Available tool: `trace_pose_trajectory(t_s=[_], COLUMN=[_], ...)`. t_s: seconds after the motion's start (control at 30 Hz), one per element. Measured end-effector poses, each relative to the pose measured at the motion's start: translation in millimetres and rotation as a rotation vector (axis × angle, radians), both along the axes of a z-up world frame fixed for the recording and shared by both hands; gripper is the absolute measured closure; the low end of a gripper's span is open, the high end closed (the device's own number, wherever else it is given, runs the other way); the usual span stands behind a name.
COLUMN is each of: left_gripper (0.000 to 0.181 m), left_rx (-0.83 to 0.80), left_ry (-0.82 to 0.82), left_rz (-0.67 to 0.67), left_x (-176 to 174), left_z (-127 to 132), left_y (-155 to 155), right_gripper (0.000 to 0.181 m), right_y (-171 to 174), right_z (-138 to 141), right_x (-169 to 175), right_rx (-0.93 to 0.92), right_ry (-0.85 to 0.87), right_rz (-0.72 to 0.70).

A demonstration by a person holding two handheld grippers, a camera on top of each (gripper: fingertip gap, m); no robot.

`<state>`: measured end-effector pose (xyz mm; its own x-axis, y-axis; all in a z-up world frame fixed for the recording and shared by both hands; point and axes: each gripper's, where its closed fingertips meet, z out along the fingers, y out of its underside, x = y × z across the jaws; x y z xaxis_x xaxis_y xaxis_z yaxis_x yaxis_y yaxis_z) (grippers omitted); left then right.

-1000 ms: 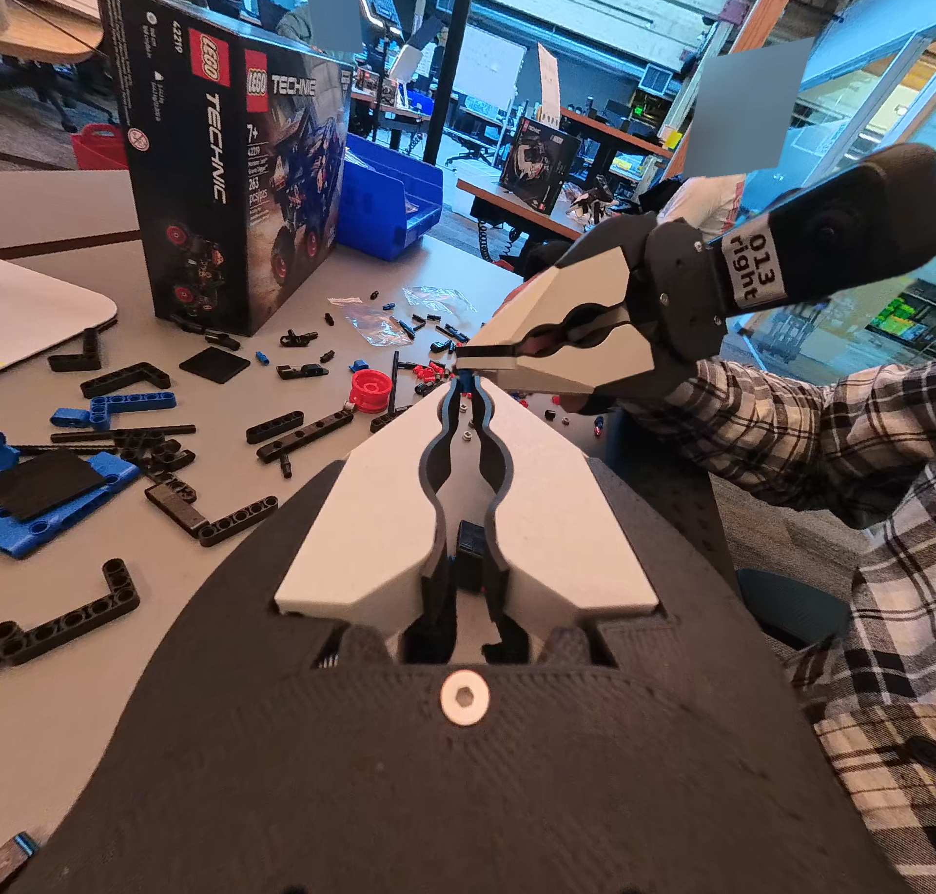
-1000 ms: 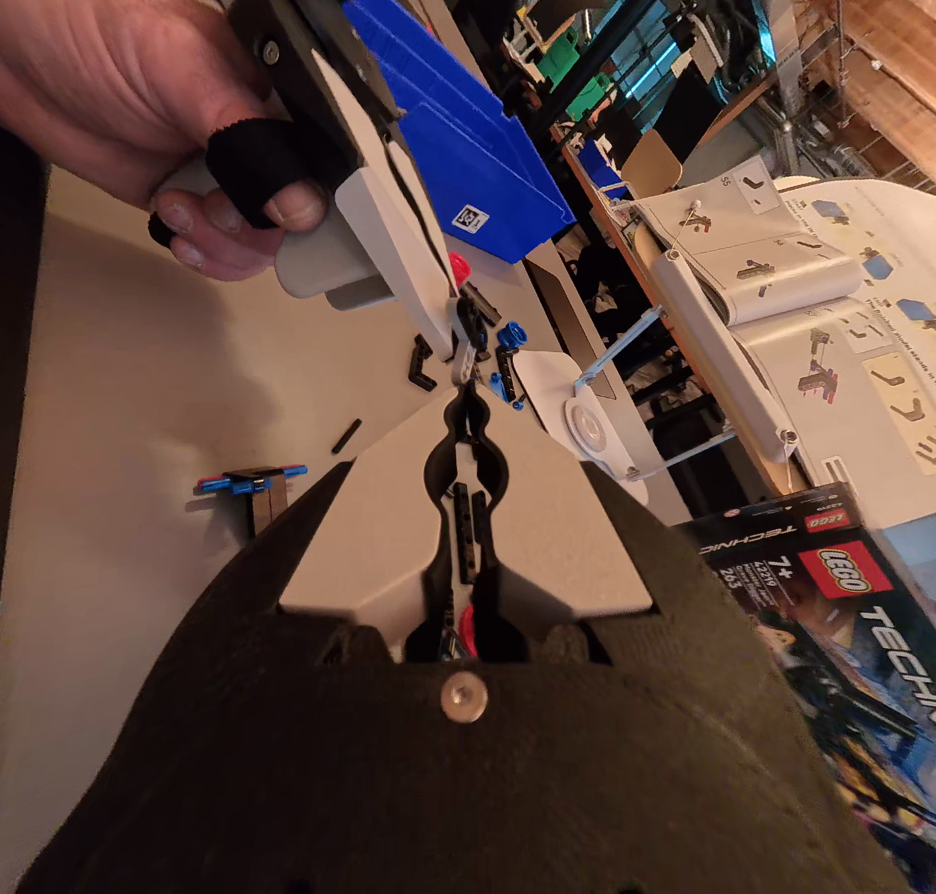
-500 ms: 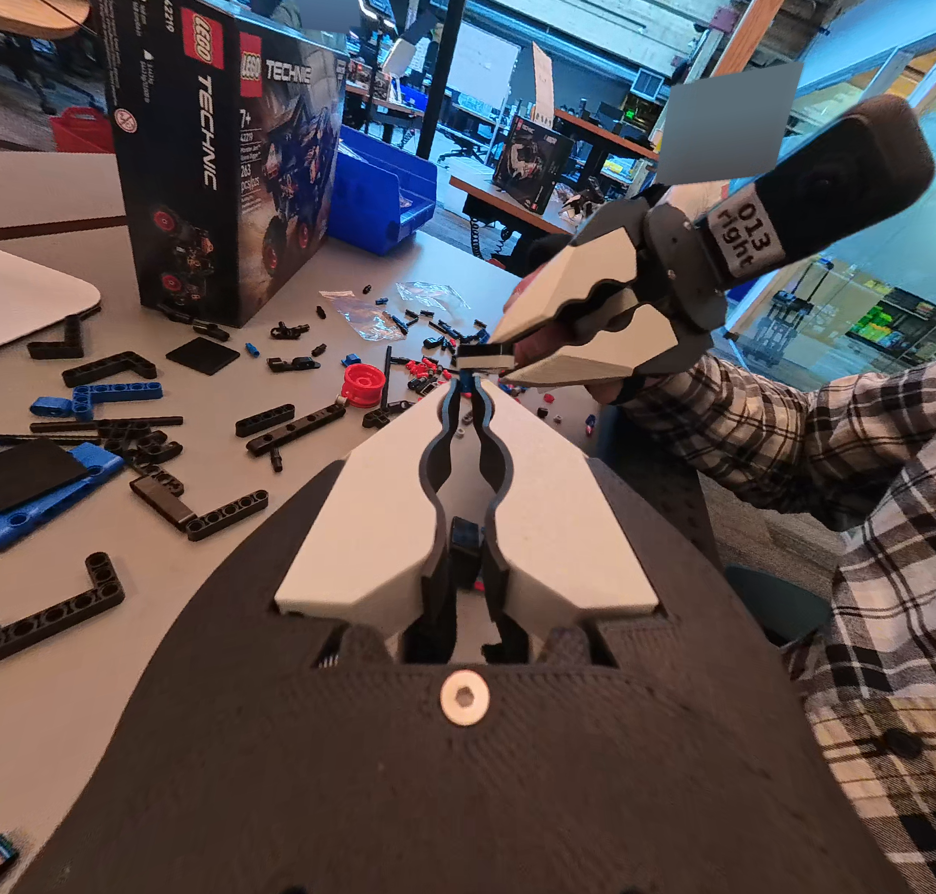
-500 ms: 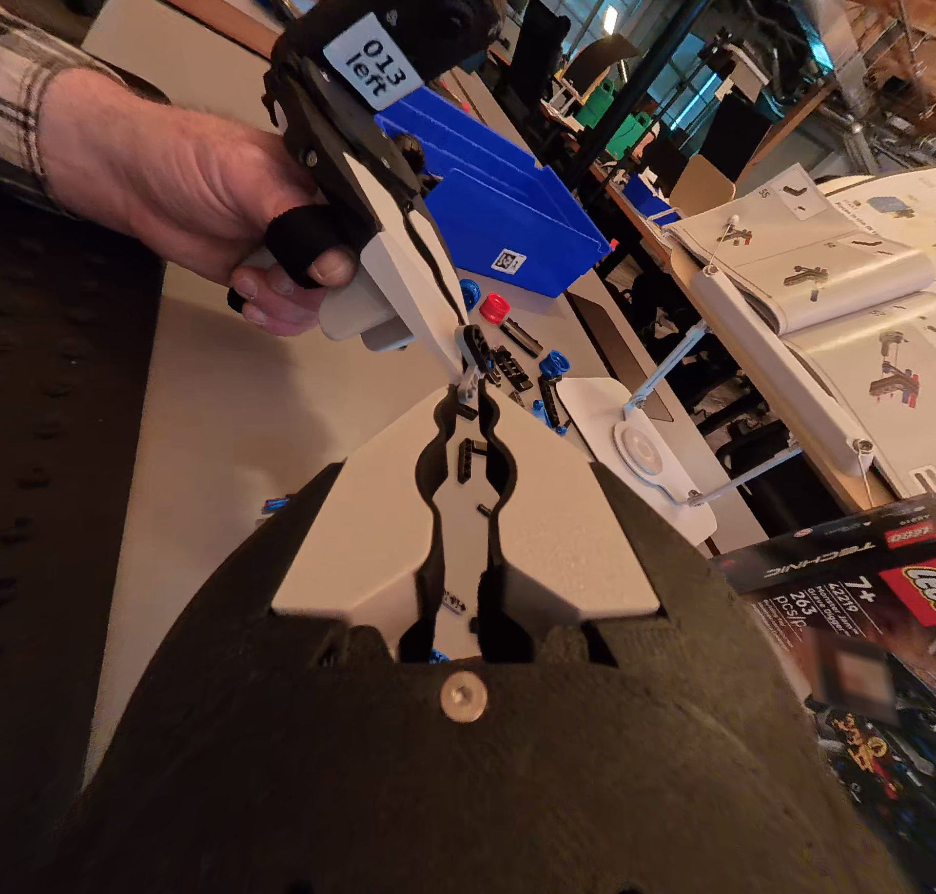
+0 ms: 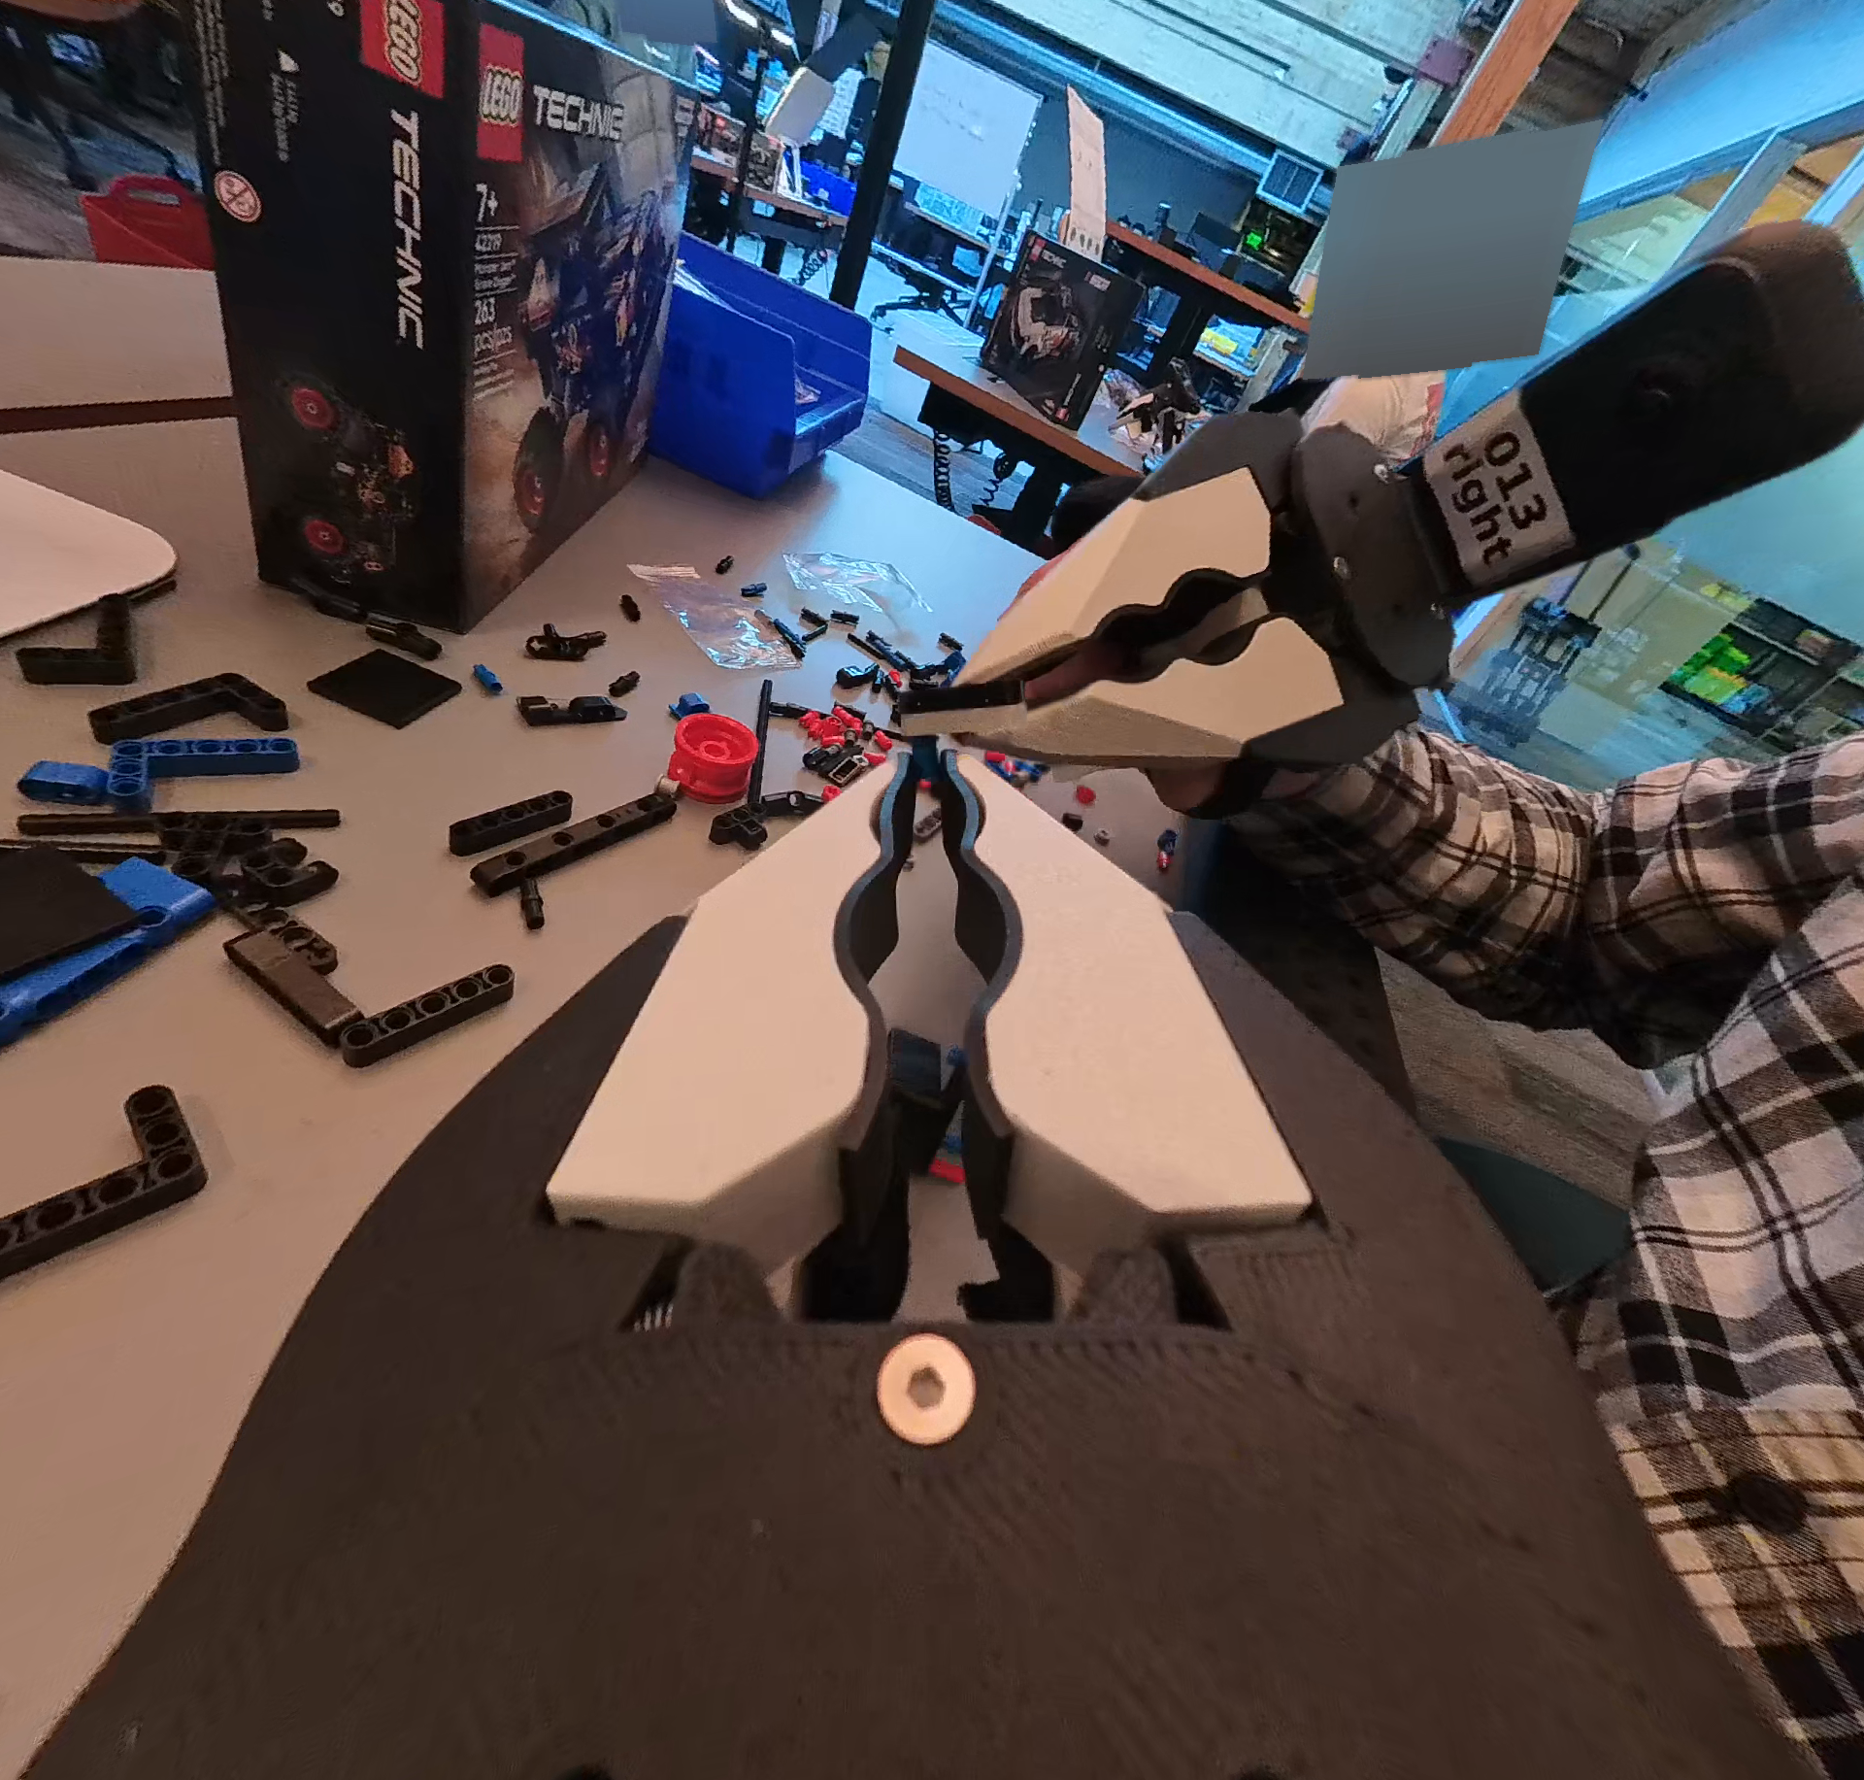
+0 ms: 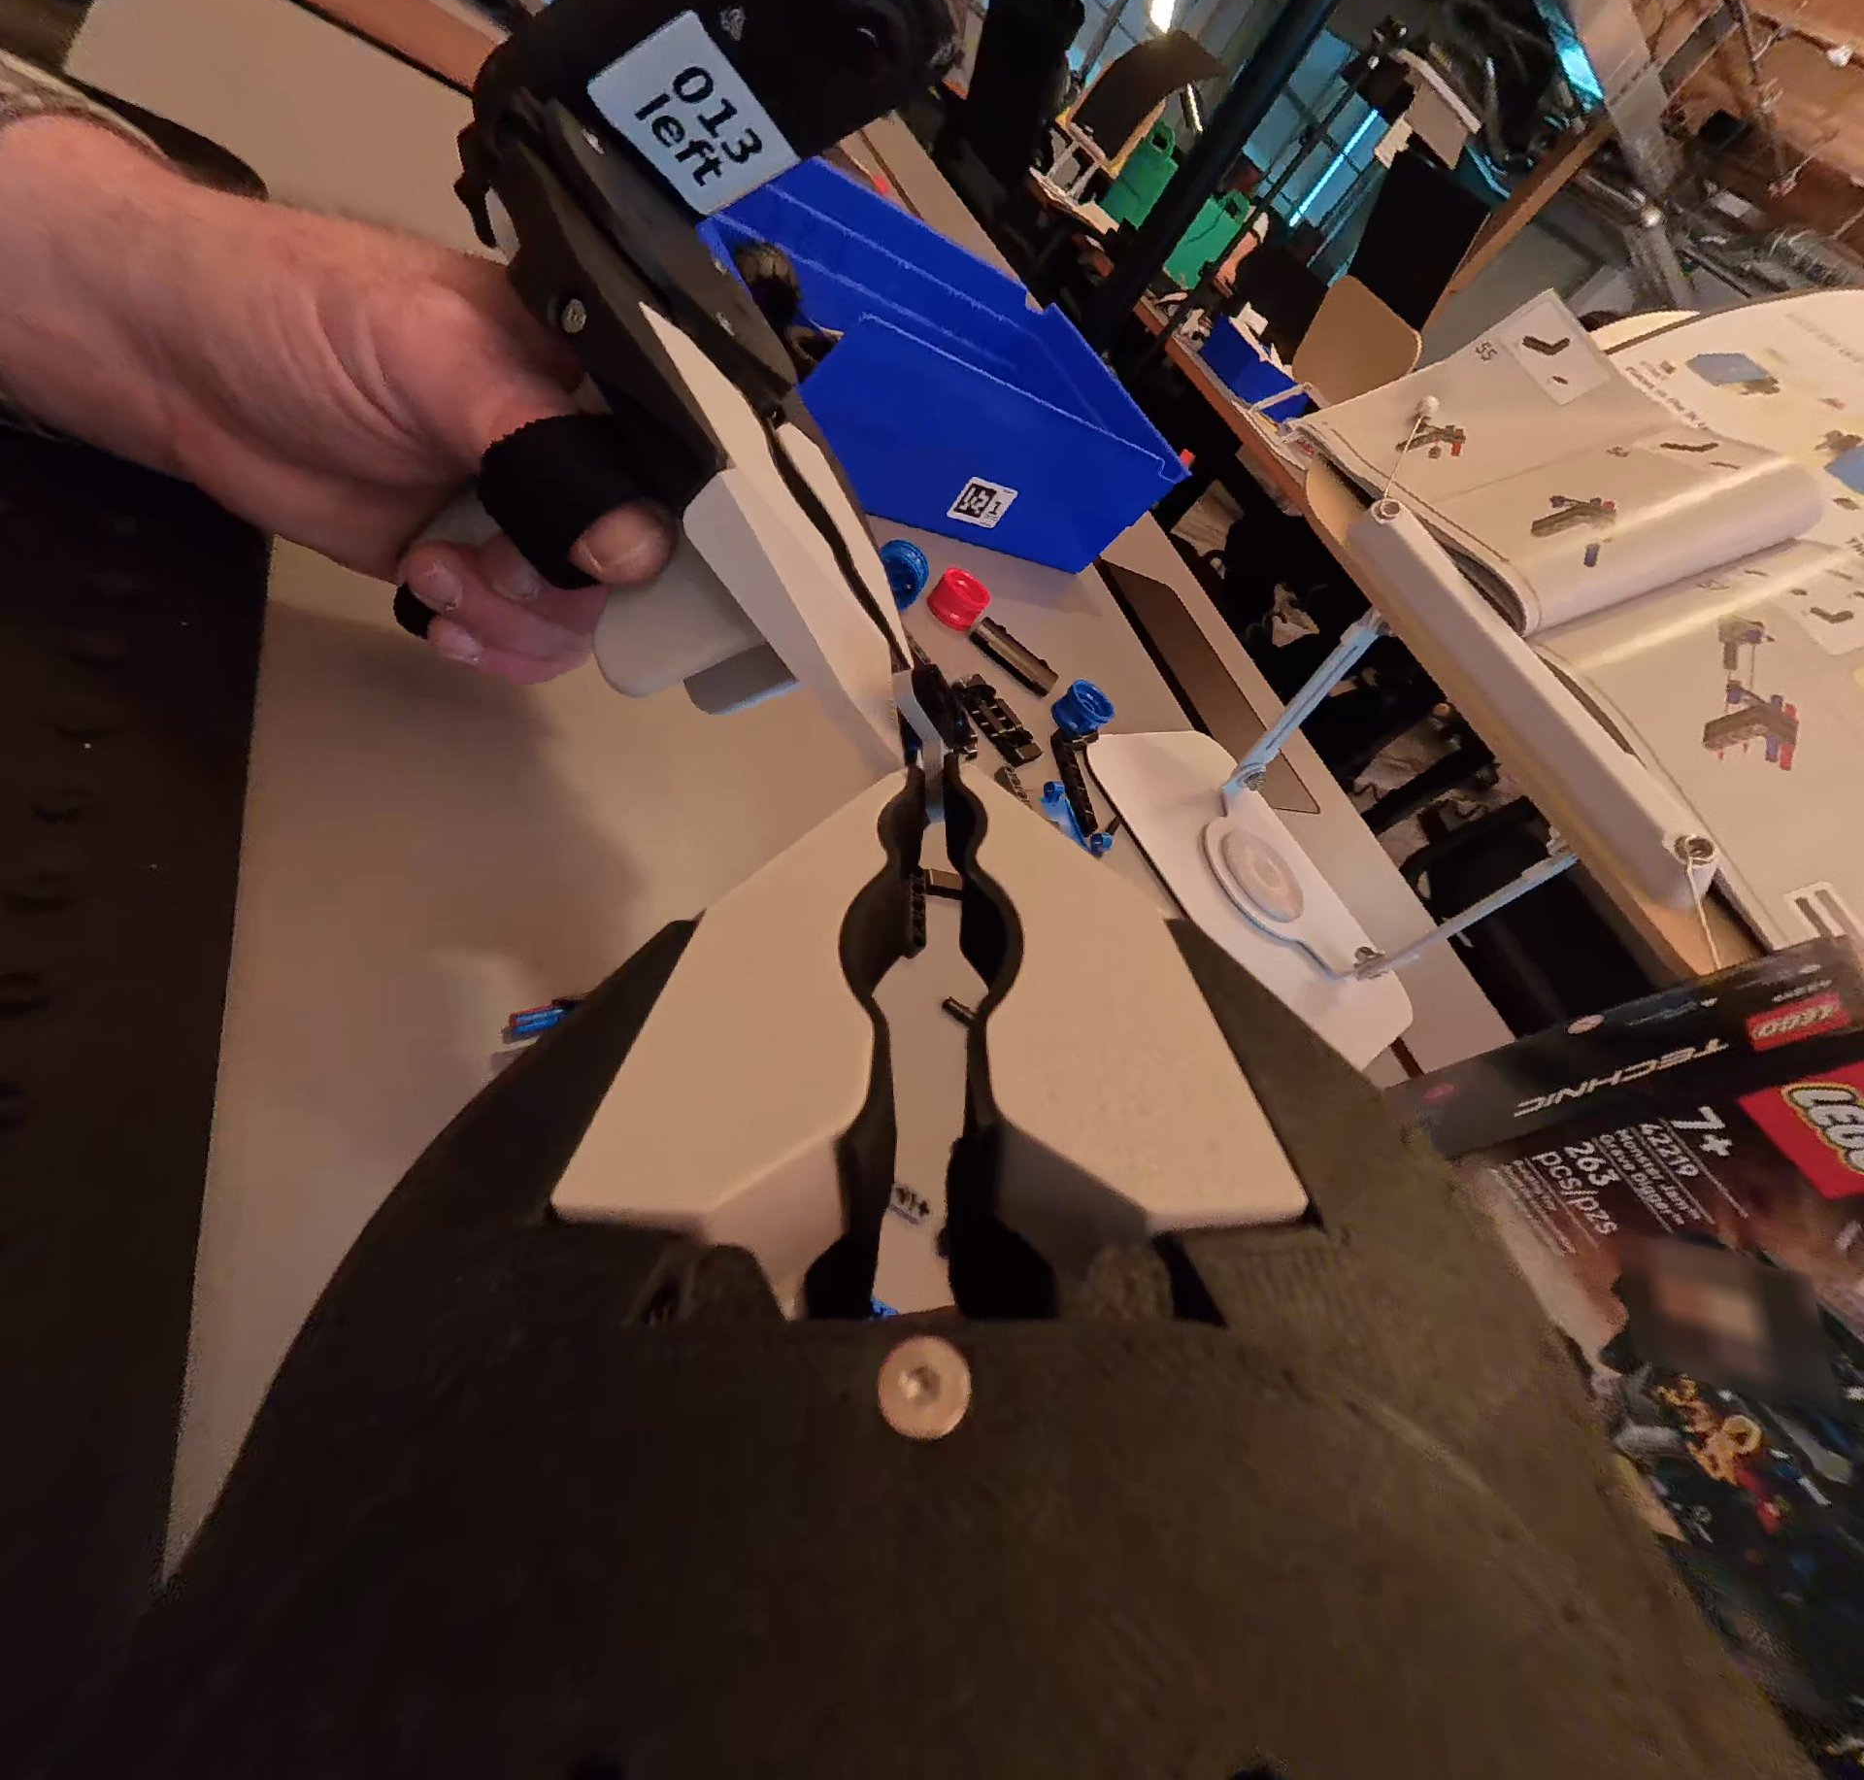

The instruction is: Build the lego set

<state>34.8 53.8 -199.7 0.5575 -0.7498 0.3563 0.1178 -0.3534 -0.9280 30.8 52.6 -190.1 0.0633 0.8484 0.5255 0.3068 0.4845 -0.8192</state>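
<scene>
My left gripper [image 5: 923, 773] is shut on a small blue and black piece [image 5: 922, 755], held above the table. My right gripper [image 6: 933, 793] is shut on a small flat grey and black piece [image 6: 928, 738]. The two grippers meet tip to tip at roughly a right angle, and the two pieces touch. In the left wrist view the right gripper [image 5: 913, 708] comes in from the right, held by a plaid-sleeved arm. In the right wrist view the left gripper [image 6: 908, 713] comes down from the upper left, held by a bare hand. How the pieces join is hidden by the fingertips.
A grey table [image 5: 303, 1126] carries several loose black beams [image 5: 565, 839], a blue beam [image 5: 202, 758], a red wheel hub [image 5: 713, 748] and small pins. The set's box [image 5: 434, 269] and a blue bin [image 5: 756, 380] stand behind. An open instruction booklet [image 6: 1614, 521] rests on a white stand [image 6: 1251, 874]. The tips of both grippers are at nearly the same place.
Both grippers have stayed shut and tip to tip. The right gripper's handle has tilted upward, and the left gripper now sits higher and farther off in the right wrist view.
</scene>
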Motion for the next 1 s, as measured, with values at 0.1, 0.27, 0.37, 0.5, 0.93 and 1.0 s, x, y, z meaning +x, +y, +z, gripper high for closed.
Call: trace_pose_trajectory(t_s=[0.1,0.27,0.37,0.5,0.93,1.0], left_gripper=[0.178,0.172,0.167,0.159,0.175,0.176], left_rx=[0.007,0.057,0.083,0.126,0.138,0.134], left_ry=[-0.001,0.015,0.039,0.068,0.065,0.062], left_rz=[-0.006,0.014,0.005,0.014,-0.083,-0.077], left_x=[0.9,-3.6,-1.9,-3.3,7.7,7.0], left_z=[1.3,7.9,9.5,13.6,13.9,13.5], left_y=[-1.0,-0.8,-2.6,-2.3,-12.9,-12.4], right_gripper=[0.18,0.18,0.18,0.18,0.18,0.18], right_y=[0.2,1.7,7.0,10.5,-13.9,-14.9], right_z=[1.6,5.1,7.2,6.0,-4.4,-6.0], right_x=[1.0,4.2,8.3,14.4,14.3,13.2], right_rx=[-0.056,-0.342,-0.555,-0.819,-0.9,-0.889], right_ry=[0.02,0.076,0.114,0.143,0.03,0.022], right_rz=[0.018,0.087,0.125,0.2,0.318,0.314])
